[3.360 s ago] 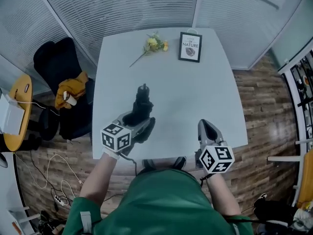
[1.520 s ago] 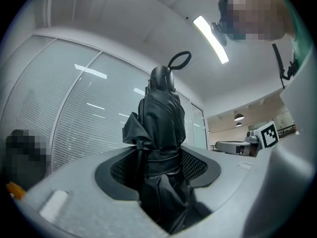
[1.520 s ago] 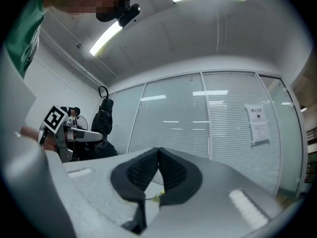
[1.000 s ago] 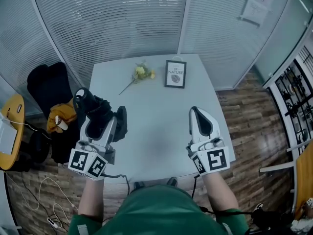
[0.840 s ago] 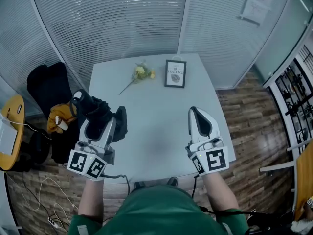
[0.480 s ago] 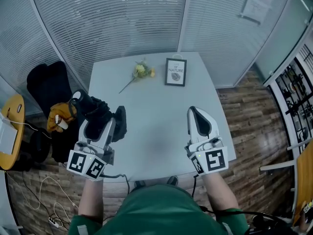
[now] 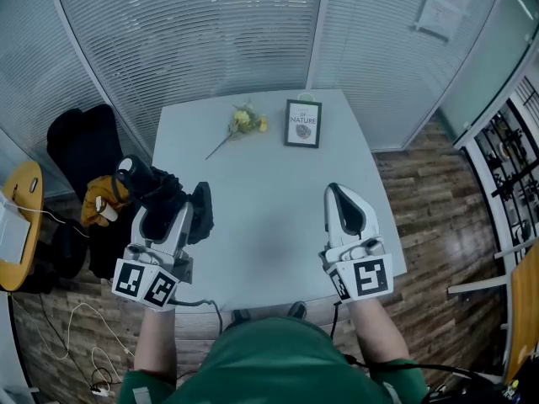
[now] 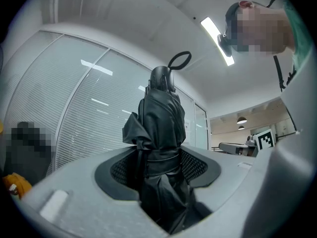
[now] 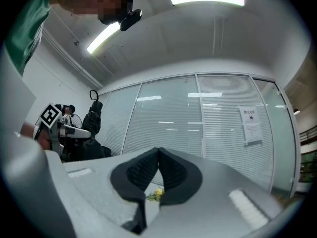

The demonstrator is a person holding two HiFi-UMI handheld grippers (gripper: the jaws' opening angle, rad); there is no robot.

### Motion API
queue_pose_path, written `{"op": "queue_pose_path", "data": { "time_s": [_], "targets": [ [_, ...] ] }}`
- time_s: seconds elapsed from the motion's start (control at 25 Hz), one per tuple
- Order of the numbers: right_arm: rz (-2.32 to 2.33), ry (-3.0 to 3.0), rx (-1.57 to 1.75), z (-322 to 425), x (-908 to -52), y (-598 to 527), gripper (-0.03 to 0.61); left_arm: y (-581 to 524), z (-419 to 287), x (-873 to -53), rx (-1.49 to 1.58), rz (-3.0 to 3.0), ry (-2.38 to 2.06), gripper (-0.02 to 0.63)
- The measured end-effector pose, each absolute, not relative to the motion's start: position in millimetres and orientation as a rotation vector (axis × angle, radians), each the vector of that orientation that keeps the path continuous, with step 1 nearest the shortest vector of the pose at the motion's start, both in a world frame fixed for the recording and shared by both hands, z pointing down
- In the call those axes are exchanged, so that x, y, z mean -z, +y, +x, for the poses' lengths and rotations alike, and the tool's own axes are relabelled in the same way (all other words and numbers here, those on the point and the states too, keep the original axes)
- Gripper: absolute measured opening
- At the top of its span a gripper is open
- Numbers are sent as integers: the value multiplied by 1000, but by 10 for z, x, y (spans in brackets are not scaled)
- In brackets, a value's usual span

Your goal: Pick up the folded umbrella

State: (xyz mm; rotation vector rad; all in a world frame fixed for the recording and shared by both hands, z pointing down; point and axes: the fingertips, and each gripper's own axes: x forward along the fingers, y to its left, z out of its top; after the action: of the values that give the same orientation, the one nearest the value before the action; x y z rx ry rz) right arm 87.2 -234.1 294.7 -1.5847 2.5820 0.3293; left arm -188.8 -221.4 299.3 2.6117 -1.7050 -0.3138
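Observation:
The folded black umbrella (image 7: pixel 156 194) is up off the table, gripped by my left gripper (image 7: pixel 173 213) over the table's left edge. In the left gripper view the umbrella (image 8: pixel 159 138) stands upright between the ribbed pads (image 8: pixel 195 165), which press on its strapped middle; its handle and wrist loop (image 8: pixel 178 60) point up. My right gripper (image 7: pixel 345 210) hovers over the table's right front, shut with nothing in it. Its pads (image 9: pixel 171 171) meet at the tips in the right gripper view, where the umbrella (image 9: pixel 93 117) shows far left.
A white square table (image 7: pixel 269 200) carries a yellow flower sprig (image 7: pixel 240 126) and a small framed print (image 7: pixel 302 124) at its far side. A black chair (image 7: pixel 80 154) with an orange cloth (image 7: pixel 99 199) stands left. Glass walls with blinds lie behind the table.
The left gripper was lifting the umbrella off the table earlier; over the last second it has only shifted slightly left, umbrella still held. The right gripper has stayed still.

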Motion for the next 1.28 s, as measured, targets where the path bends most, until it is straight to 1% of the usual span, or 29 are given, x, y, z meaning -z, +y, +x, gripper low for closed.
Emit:
{"op": "queue_pose_path", "data": {
  "time_s": [0.48, 0.72, 1.28],
  "targets": [
    [-1605, 2576, -325, 901, -2959, -2351, 3, -2211, -1892, -2998, 333, 2600, -1696, 258],
    [-1605, 2579, -330, 786, -2942, -2272, 3, -2143, -1985, -2998, 344, 2603, -1680, 258],
    [-1596, 2575, -283, 868, -2963, -2298, 3, -2201, -1870, -2968, 331, 2618, -1661, 258]
  ]
}}
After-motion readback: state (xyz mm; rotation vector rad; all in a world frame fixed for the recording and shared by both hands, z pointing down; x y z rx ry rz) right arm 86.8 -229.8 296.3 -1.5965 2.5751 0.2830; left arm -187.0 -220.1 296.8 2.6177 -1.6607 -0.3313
